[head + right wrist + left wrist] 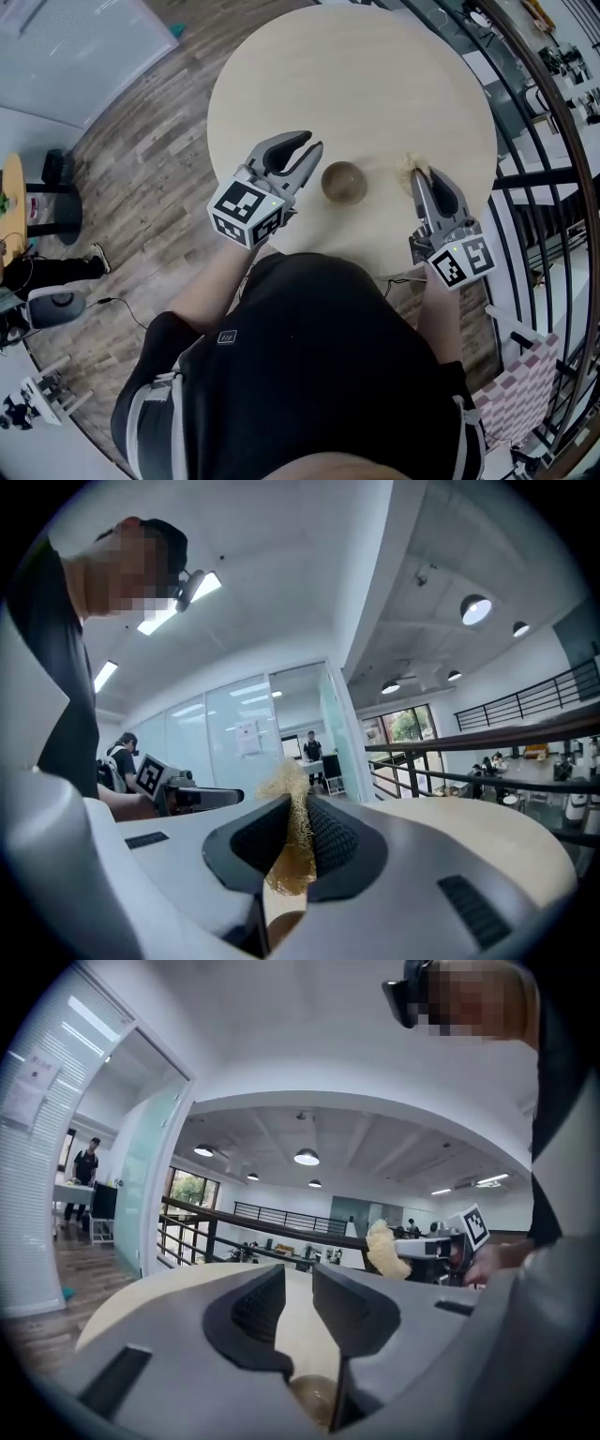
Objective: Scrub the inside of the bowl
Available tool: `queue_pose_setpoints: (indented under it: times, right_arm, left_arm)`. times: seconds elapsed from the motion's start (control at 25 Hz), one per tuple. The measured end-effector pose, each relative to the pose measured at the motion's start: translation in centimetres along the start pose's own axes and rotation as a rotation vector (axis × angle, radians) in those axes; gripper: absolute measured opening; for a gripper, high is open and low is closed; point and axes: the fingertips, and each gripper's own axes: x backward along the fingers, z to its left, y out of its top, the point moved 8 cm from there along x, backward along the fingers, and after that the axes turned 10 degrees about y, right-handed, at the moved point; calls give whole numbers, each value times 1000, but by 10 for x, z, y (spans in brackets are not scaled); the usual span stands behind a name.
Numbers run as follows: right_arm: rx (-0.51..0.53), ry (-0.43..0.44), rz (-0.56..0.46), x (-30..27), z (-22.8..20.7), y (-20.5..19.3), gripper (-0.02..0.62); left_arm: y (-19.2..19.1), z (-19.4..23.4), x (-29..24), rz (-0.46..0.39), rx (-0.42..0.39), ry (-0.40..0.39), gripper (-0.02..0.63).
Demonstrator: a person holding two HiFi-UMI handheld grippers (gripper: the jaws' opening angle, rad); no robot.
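A small brown bowl (343,181) stands upright on the round pale wooden table (375,75), near its front edge. My left gripper (305,150) hangs just left of the bowl with its jaws open and nothing between them. In the left gripper view the bowl (314,1399) shows low down between the fingers (251,1312) of my left gripper (298,1283). My right gripper (419,174) is to the right of the bowl, shut on a tan fibrous scrubber (410,165). The scrubber (292,850) sticks out past the tips of the right gripper (298,808), and the left gripper view also catches the scrubber (384,1249).
A black metal railing (525,141) curves round the table's right side. Wooden floor (150,169) lies to the left, with a black stool base (56,202) and cables. My body fills the front. A chequered cloth (520,394) lies at the lower right. People stand far off by glass walls.
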Motion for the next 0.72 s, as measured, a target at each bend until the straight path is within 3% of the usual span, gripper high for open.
queue_pose_setpoints:
  times: [0.2, 0.4, 0.72]
  right_arm:
    - [31, 31, -90, 5, 10, 23, 58]
    - [102, 23, -97, 6, 15, 32, 57]
    - [66, 3, -96, 10, 8, 19, 57]
  left_arm:
    - [27, -4, 8, -68, -56, -31, 89]
    - [40, -4, 15, -124, -72, -21, 87]
    - [27, -4, 11, -88, -56, -16, 84]
